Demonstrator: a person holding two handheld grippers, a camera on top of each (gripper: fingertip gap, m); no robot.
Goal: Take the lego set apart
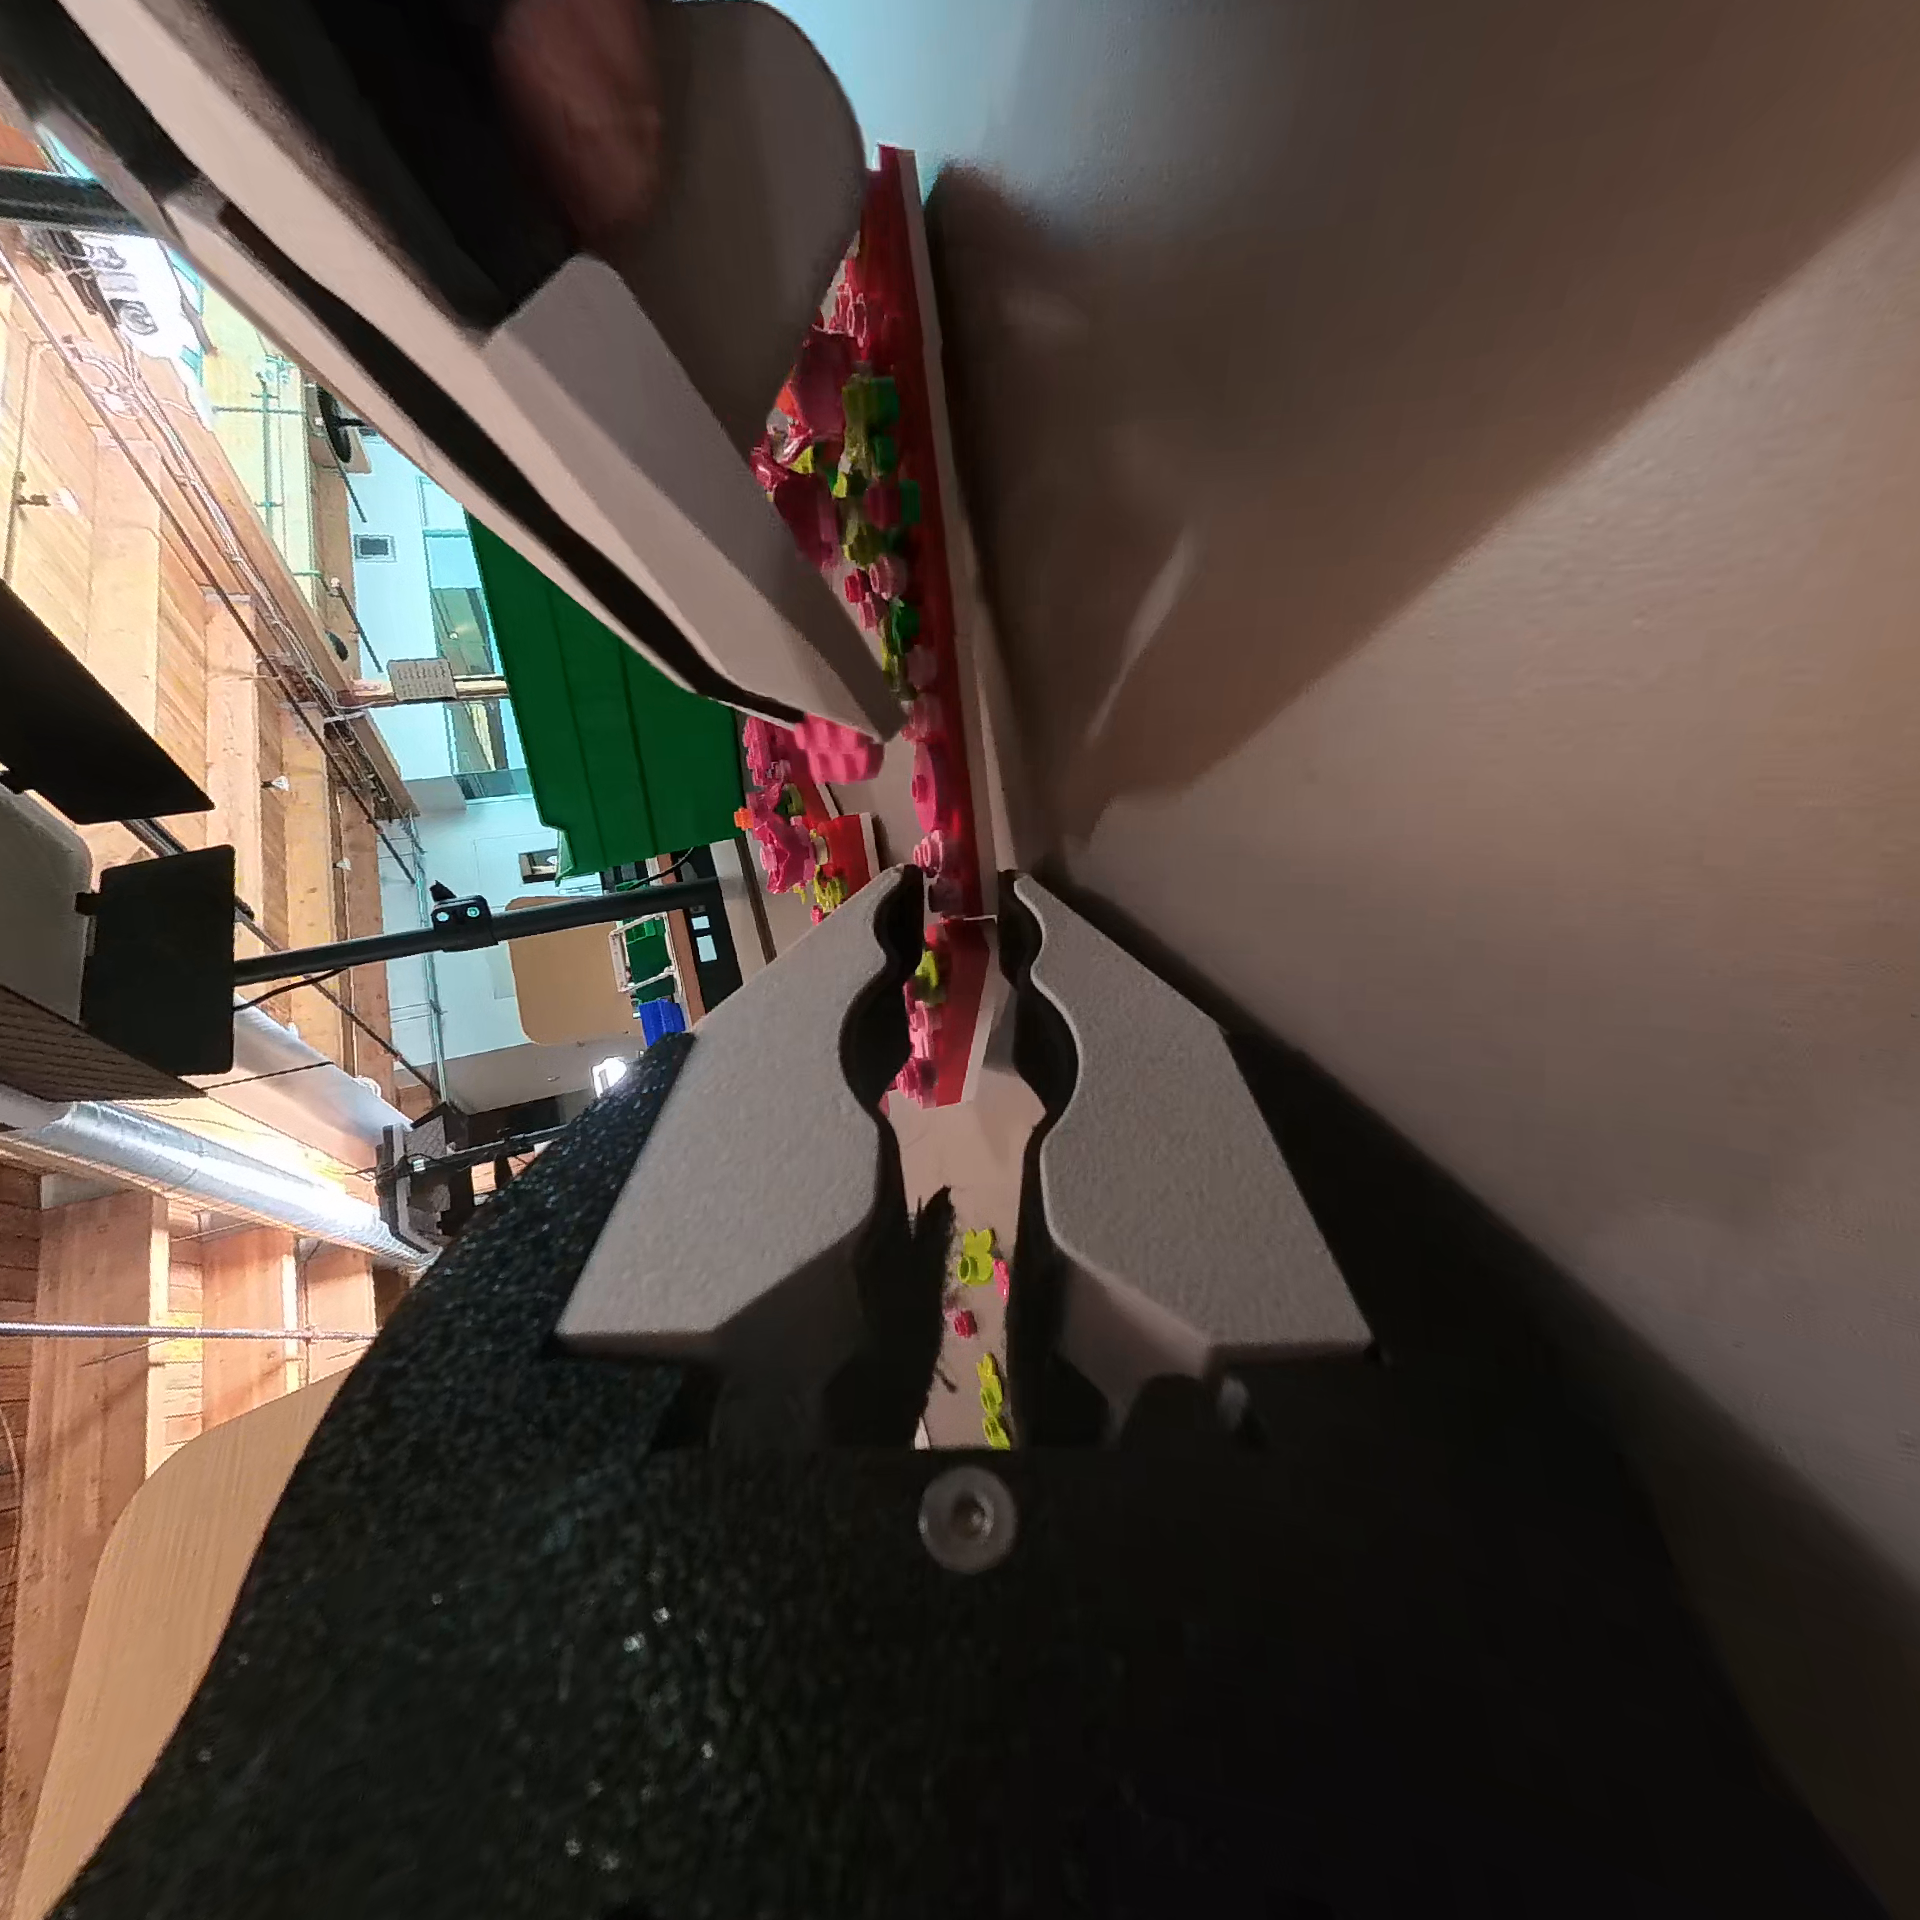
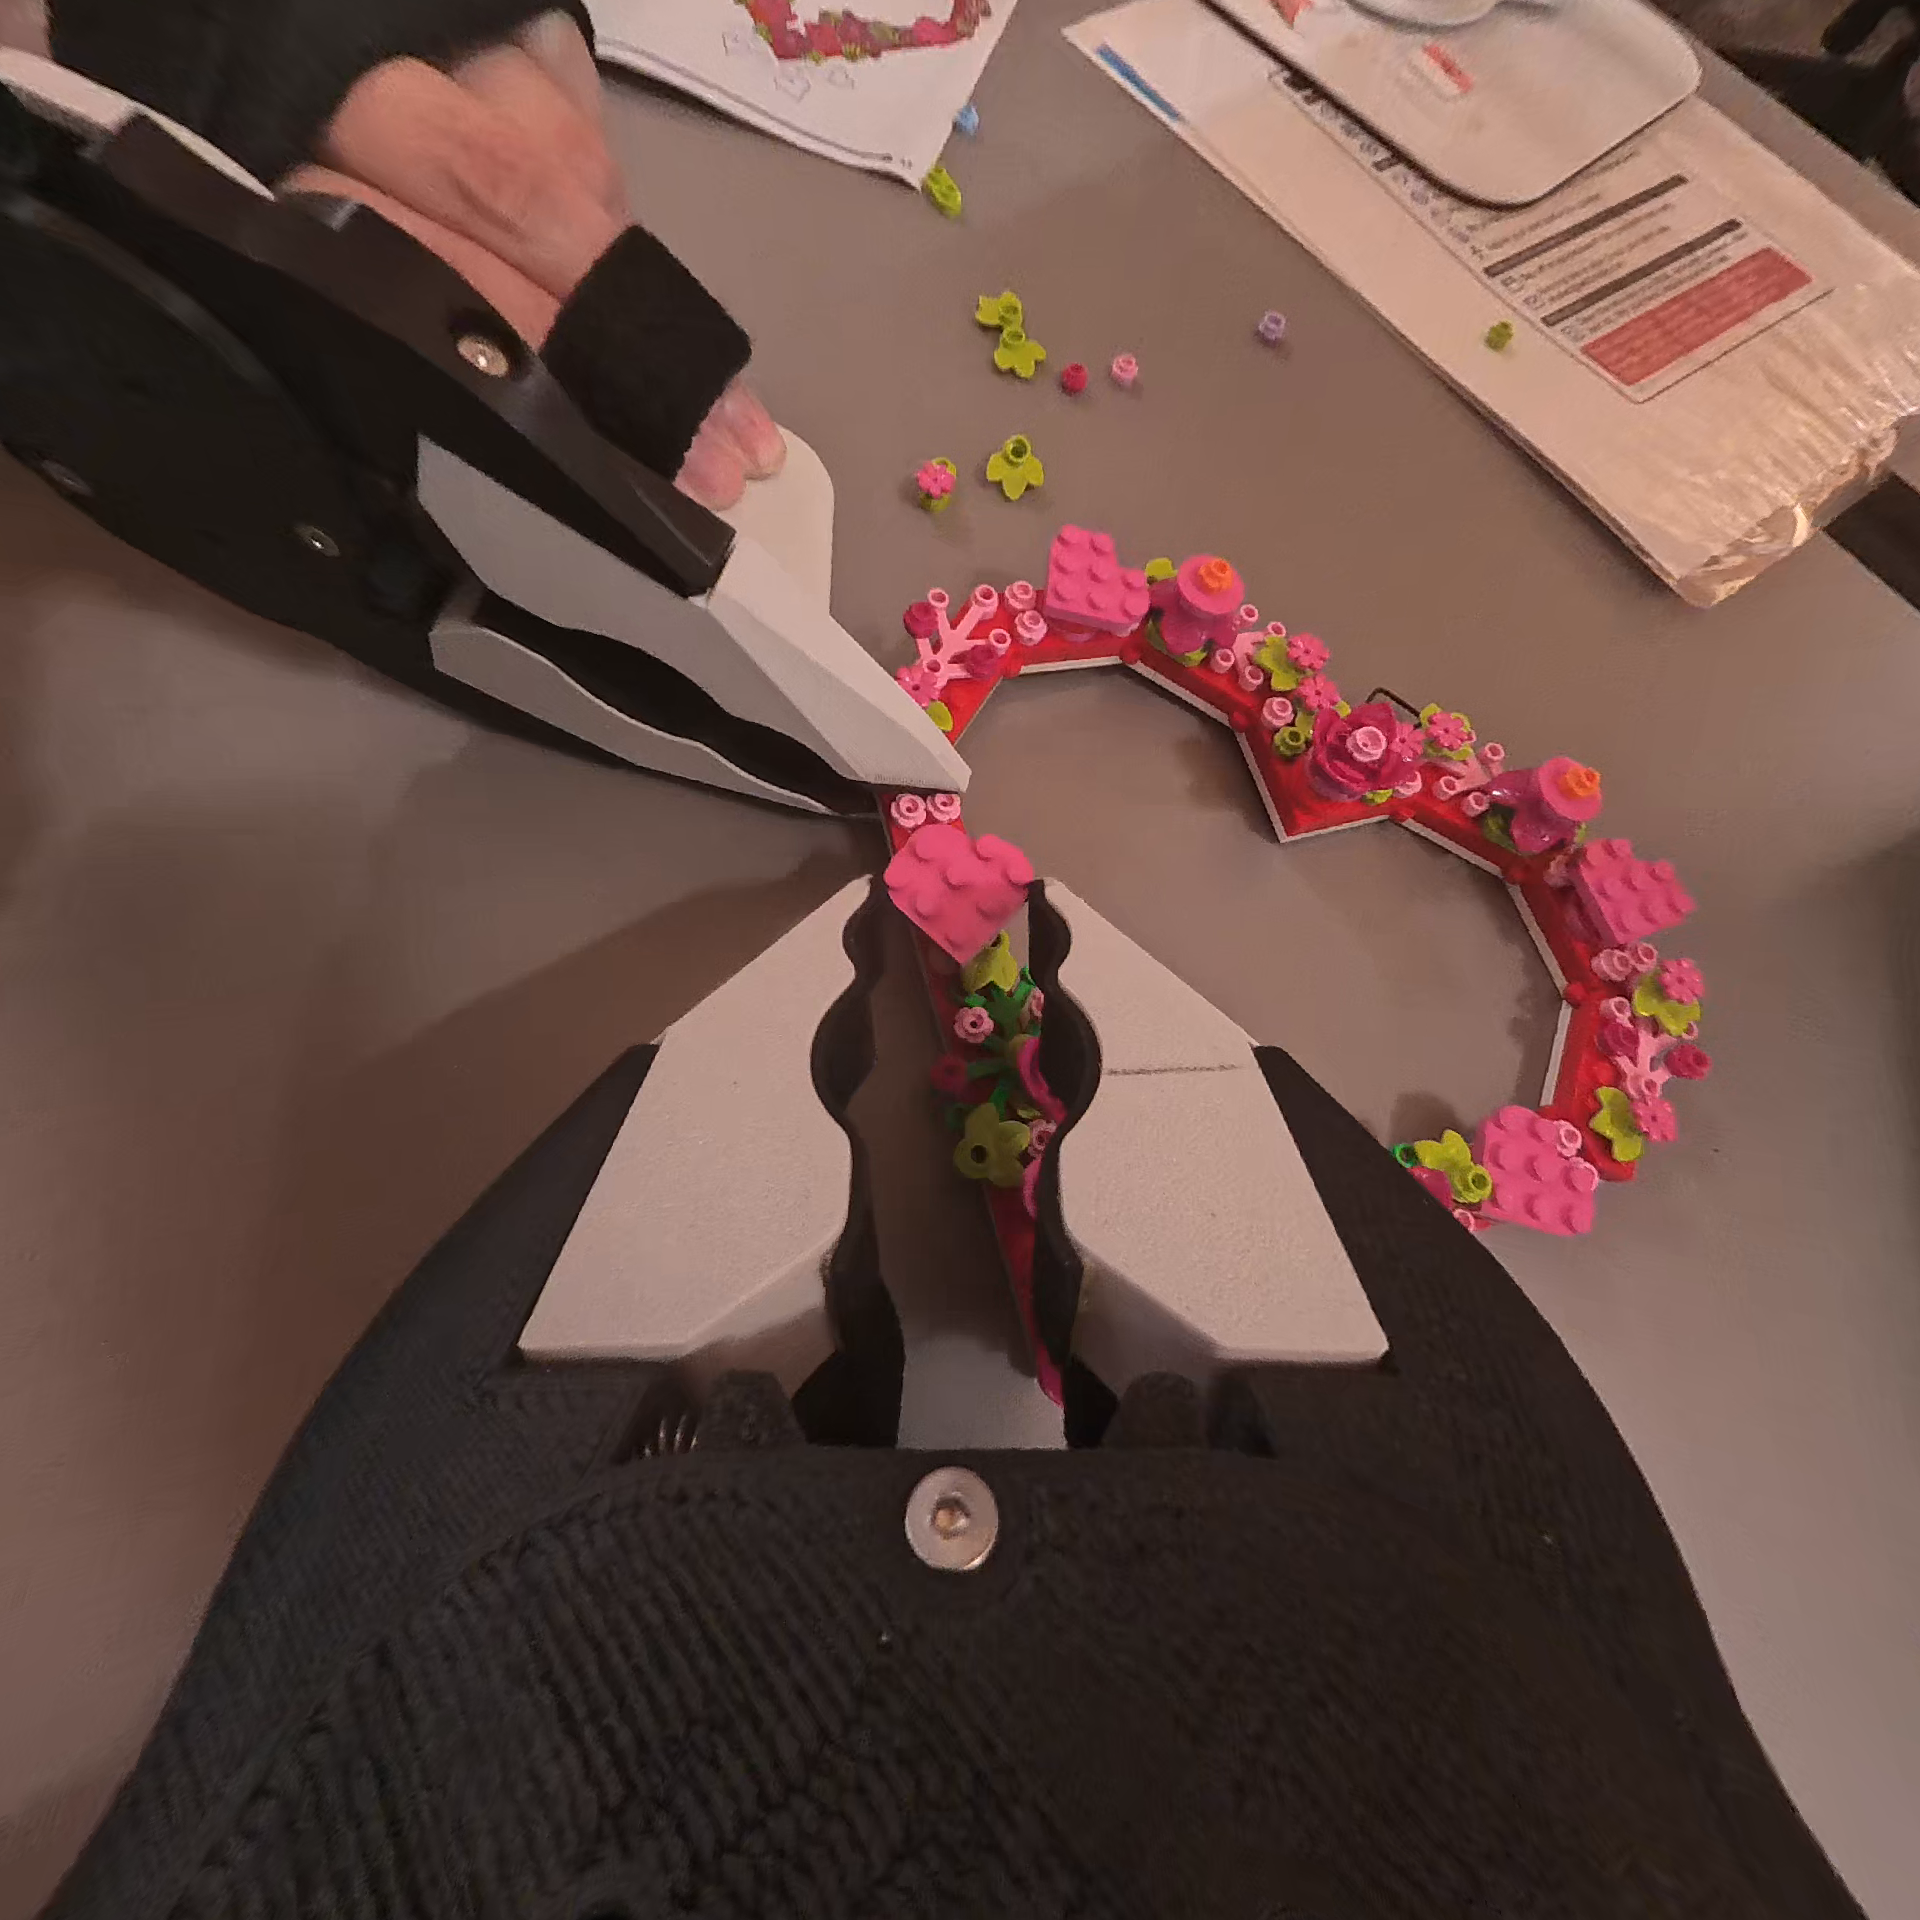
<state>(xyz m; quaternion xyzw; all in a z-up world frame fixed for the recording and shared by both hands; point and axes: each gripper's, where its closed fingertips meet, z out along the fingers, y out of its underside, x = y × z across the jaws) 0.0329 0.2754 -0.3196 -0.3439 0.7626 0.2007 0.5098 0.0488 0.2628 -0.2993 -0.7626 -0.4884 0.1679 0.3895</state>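
The lego set [image 2: 1351,748] is a red heart-shaped frame studded with pink hearts, flowers and lime leaves, on the grey table [image 2: 416,935]. My right gripper [image 2: 951,888] is shut on the frame's left side strip, just below a pink heart brick [image 2: 956,894]. My left gripper [image 2: 914,784] comes in from the upper left and is shut on the same strip just above that heart. In the left wrist view my left gripper [image 1: 961,883] pinches the red, white-edged frame [image 1: 951,623] edge-on. The right gripper [image 1: 862,727] reaches in from above.
Loose lime leaves [image 2: 1013,332], a small flower [image 2: 935,483] and tiny studs [image 2: 1075,376] lie scattered behind the frame. An instruction booklet [image 2: 831,83] lies at the back. A flat cardboard package [image 2: 1610,312] lies at the back right. A gloved hand [image 2: 468,177] holds the left gripper. The grippers are tip to tip, or close to it.
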